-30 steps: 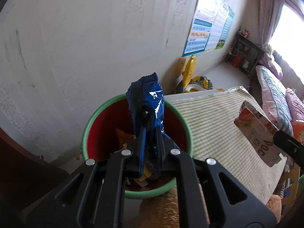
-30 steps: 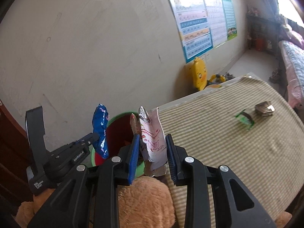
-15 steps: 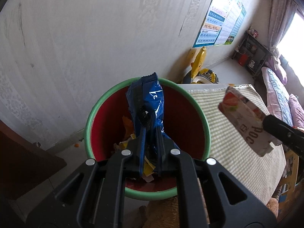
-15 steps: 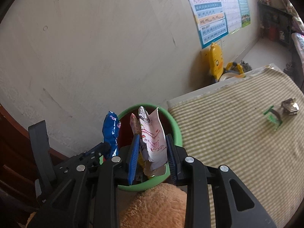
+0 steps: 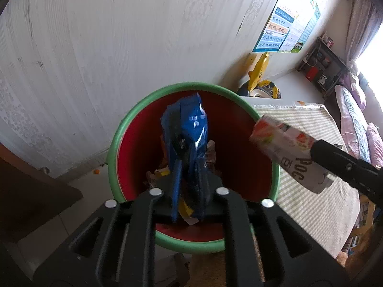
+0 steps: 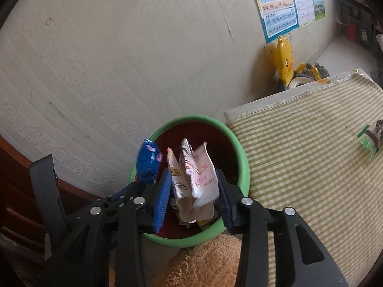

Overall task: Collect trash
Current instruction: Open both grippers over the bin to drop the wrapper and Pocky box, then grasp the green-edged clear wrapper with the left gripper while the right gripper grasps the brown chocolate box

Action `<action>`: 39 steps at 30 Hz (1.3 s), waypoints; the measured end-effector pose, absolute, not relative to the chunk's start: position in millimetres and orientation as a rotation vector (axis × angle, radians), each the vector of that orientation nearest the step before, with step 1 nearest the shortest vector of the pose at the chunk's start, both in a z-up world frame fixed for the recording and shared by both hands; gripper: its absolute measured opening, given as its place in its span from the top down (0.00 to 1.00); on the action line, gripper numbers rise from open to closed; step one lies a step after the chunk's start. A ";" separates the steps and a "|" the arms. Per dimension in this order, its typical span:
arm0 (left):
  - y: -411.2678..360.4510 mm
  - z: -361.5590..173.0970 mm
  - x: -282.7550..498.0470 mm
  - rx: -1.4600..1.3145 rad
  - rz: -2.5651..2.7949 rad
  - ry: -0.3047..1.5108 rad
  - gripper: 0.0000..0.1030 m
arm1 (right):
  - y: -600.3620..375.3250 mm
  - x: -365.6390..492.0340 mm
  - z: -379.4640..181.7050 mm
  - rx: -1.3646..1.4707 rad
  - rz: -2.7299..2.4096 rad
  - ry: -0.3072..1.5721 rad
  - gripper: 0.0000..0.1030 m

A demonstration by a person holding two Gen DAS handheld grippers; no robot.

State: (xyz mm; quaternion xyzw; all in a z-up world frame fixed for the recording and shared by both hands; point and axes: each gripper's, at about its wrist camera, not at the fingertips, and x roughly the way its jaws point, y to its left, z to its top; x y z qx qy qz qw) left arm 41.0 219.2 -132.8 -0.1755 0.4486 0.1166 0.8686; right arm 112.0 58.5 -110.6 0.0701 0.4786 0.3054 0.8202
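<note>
A round bin with a green rim (image 5: 115, 143) and a red inside stands on the floor by the wall, with several wrappers in its bottom. My left gripper (image 5: 189, 167) is over the bin's middle. A blue snack wrapper (image 5: 191, 124) stands upright between its pads, which still touch it as the jaws are opening. My right gripper (image 6: 192, 177) hangs over the bin's near side (image 6: 241, 157). A crumpled white and pink wrapper (image 6: 198, 169) spans its pads while those jaws are opening too. The same wrapper (image 5: 287, 153) shows at the bin's right rim in the left wrist view.
A table under a green striped cloth (image 6: 299, 155) adjoins the bin on the right, with a small green wrapper (image 6: 367, 141) lying on it. A yellow duck toy (image 6: 284, 57) leans on the wall behind. Dark wooden furniture (image 5: 24, 191) is on the left, orange plush (image 6: 203, 263) below.
Both grippers came down and in over the bin, which now fills more of each view. The right gripper's wrapper moved from over the table to the bin's rim. Both pairs of jaws stand wider.
</note>
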 end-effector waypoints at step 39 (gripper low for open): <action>110.6 -128.6 72.2 -0.144 0.114 1.014 0.45 | -255.4 306.9 -200.8 0.467 -0.253 1.073 0.48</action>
